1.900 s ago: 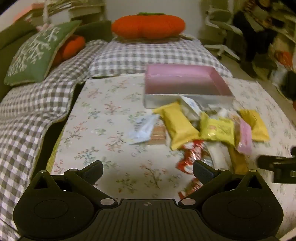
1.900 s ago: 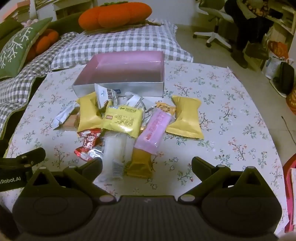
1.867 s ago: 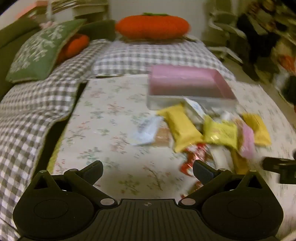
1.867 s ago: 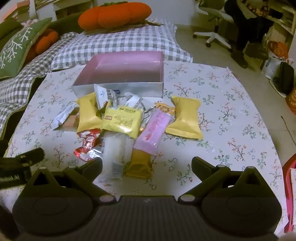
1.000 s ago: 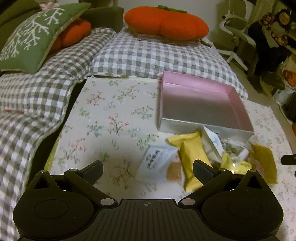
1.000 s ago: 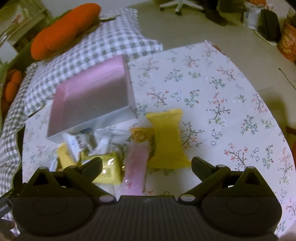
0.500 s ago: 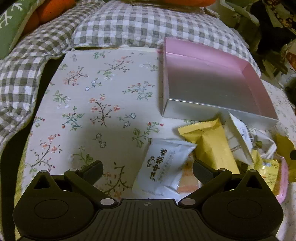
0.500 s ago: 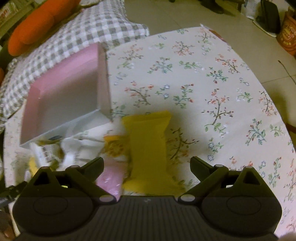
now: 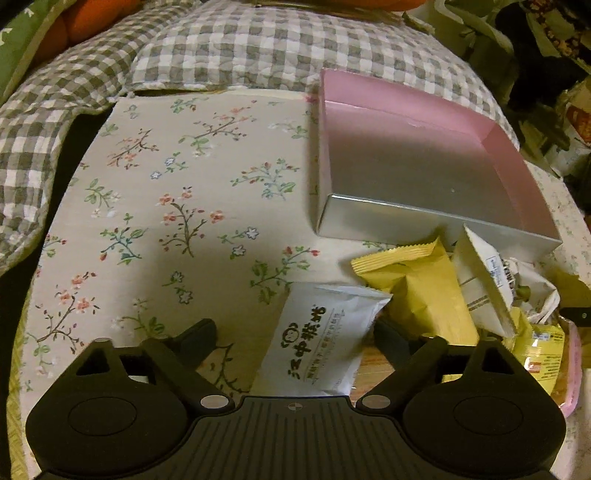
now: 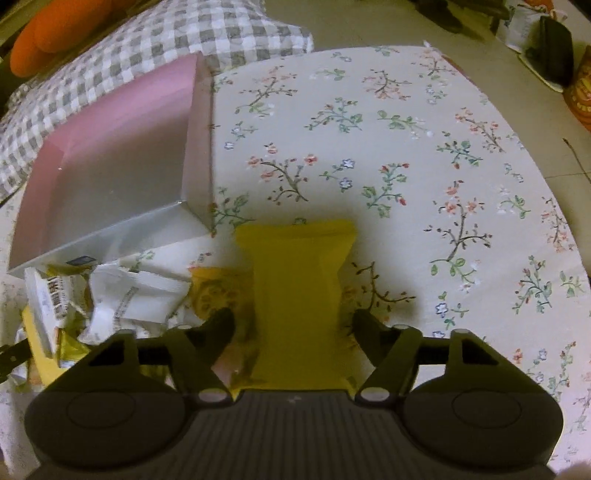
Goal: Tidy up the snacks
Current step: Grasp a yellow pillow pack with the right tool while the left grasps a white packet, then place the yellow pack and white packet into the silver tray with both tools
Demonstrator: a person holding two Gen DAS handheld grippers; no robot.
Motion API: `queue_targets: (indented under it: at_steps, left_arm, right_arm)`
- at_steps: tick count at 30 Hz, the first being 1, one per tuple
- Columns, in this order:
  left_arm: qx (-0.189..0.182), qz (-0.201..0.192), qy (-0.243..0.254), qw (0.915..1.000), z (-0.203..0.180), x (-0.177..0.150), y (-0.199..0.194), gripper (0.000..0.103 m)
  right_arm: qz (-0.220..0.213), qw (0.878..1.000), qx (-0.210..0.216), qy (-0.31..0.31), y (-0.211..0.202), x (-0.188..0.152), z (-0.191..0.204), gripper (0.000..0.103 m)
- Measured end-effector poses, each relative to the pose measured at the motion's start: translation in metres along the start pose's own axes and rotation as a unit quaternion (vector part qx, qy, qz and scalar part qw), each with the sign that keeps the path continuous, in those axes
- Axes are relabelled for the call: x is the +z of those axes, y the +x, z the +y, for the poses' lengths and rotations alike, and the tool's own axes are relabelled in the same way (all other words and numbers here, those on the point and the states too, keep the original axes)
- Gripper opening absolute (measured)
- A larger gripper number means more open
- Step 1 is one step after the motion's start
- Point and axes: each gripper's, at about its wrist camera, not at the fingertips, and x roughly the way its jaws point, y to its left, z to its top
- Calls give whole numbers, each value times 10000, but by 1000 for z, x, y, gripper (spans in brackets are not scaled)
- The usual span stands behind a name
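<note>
The left gripper [image 9: 295, 338] straddles one white snack packet [image 9: 319, 345], jaws closing, not yet pressing. The right gripper [image 10: 290, 323] closes around one yellow packet [image 10: 297, 291], pads not visibly touching. Both lie on the floral tablecloth [image 9: 177, 206] by the snack pile [image 9: 491, 295]. Beyond sit one empty pink box [image 9: 413, 166], checked cushions [image 9: 258, 44], and bare floor [image 10: 369, 22].

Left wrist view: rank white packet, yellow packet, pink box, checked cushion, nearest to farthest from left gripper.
1. white packet, between the closing left gripper fingers, untouched.
2. yellow packet, just right.
3. pink box, beyond, right.
4. checked cushion, past the table's far edge.
</note>
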Motion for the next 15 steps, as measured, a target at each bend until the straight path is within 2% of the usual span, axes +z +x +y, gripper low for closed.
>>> queue_targets:
  at_steps: [1,3,7,15]
  left_arm:
    - [-52,-17,-34,10000,0,0,-1,79]
    - [-161,11,-83,9998,-1,-1,-3,48]
    - [0,36,99,9999,-5,-5,-3,44]
    - [-78,-37,-296,9995,9,3,-14,43]
  right_arm:
    - [-11,10000,0,22,-1,0,0,48]
    - [-26,10000,-41,6,-3,0,2,38]
    - [-17,10000,-29,10,-5,-3,2,37]
    - [-359,9993,-118,26,-21,2,-1,36]
